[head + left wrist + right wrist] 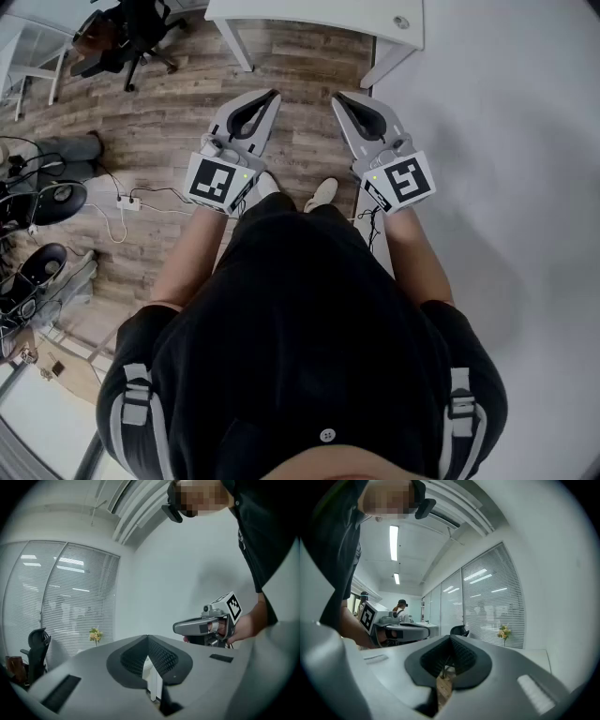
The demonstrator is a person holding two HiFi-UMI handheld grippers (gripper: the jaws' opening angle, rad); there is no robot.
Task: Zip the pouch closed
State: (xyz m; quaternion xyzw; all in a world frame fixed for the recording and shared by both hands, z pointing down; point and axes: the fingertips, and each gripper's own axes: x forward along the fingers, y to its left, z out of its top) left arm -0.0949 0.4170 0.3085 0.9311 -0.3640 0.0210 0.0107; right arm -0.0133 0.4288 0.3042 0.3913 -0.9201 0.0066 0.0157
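Pouch is nowhere in view. Left gripper [273, 95] and right gripper [338, 97] hover closed and empty beside the white table [506, 141]; reaching with jaws shut could knock the zipper pull aside.

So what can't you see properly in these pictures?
The pouch: in none of the three views.
White table, head view: cut off by the top edge.
Shoes, head view: mostly hidden by the person's black clothes.
Flowers, left gripper view: too small to tell their kind.
Far-off person, right gripper view: too small for detail.
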